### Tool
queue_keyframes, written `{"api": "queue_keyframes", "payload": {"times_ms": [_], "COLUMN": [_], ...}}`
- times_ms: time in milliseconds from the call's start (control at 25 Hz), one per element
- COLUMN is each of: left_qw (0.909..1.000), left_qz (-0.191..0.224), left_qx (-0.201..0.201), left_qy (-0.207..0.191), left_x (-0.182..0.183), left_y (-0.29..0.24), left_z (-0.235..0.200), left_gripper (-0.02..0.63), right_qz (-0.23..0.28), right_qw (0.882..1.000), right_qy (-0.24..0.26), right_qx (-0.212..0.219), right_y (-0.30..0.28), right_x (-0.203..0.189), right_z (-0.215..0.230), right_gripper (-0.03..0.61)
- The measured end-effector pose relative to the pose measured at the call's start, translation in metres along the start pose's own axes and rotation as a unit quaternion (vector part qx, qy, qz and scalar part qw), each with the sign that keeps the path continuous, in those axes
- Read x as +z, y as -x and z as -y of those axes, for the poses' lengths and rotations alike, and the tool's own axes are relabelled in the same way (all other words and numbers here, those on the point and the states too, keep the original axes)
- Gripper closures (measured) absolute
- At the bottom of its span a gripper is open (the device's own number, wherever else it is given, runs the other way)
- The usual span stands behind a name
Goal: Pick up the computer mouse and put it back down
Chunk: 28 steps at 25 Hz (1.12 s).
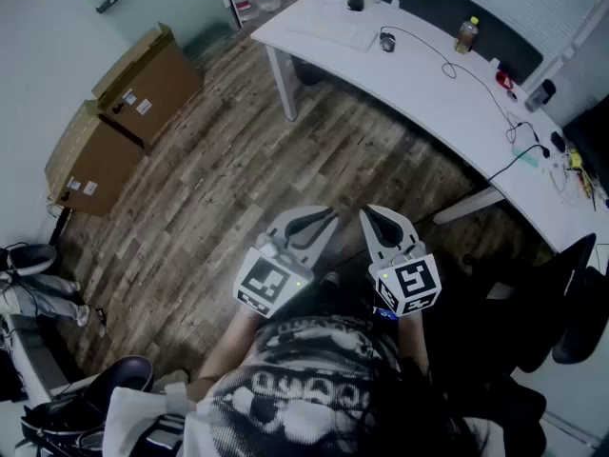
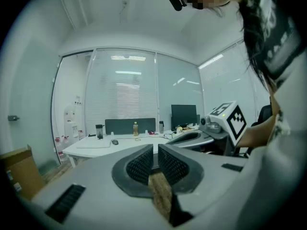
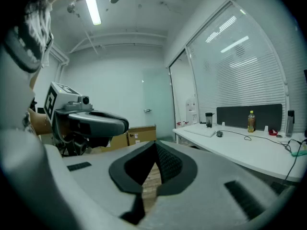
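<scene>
- The mouse (image 1: pixel 386 41) lies on the white tabletop (image 1: pixel 428 93), near its far end, just beside the keyboard (image 1: pixel 333 31); its cable runs off to the right along the tabletop.
- Both grippers are held close to the body over the wooden floor (image 1: pixel 219 179), well apart from the tabletop, with open floor between them and the mouse.
- The left gripper (image 1: pixel 324 219) has its pads together, with nothing between them.
- The right gripper (image 1: pixel 373 219) is likewise closed and empty.
- In the head view the mouse sits almost straight ahead of the right gripper, so that hand looks slightly nearer, though both are far off.
- The grippers angle inward. The mouse falls left of the jaws in the left gripper view and right of them in the right gripper view.
- The mouse is too small to read its long axis surely.
- The coming move is likely a walk up to the tabletop, then opening the jaws.
</scene>
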State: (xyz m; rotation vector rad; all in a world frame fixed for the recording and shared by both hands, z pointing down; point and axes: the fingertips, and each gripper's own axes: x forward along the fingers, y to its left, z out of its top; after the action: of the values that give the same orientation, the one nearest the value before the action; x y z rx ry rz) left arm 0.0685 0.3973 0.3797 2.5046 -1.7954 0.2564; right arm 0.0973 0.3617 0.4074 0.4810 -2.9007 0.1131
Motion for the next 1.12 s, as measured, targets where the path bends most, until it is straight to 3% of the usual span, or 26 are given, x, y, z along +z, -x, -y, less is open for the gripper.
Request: {"api": "queue_keyframes", "payload": {"times_ms": [600, 880, 1120], "left_qw": [0.9998, 0.9991, 0.9981], "left_qz": [-0.019, -0.032, -0.028], "left_qx": [-0.003, -0.026, -0.055], "left_qy": [-0.005, -0.006, -0.006], "left_x": [-0.007, -0.015, -0.015], "left_y": [-0.001, -0.031, -0.089], "left_z": [-0.007, -0.027, -0.081], "left_gripper": [0.586, 0.586, 0.586], "right_qz": [0.016, 0.012, 0.007], "right_qw": [0.999, 0.997, 0.996], "right_qy": [-0.036, -0.061, -0.068], "right_qx": [-0.010, -0.037, -0.063], "right_y": [-0.005, -0.026, -0.075], "right_x": [-0.006, -0.010, -0.004], "right_z": [0.009, 0.045, 0.100], "right_gripper": [0.585, 0.586, 0.586]}}
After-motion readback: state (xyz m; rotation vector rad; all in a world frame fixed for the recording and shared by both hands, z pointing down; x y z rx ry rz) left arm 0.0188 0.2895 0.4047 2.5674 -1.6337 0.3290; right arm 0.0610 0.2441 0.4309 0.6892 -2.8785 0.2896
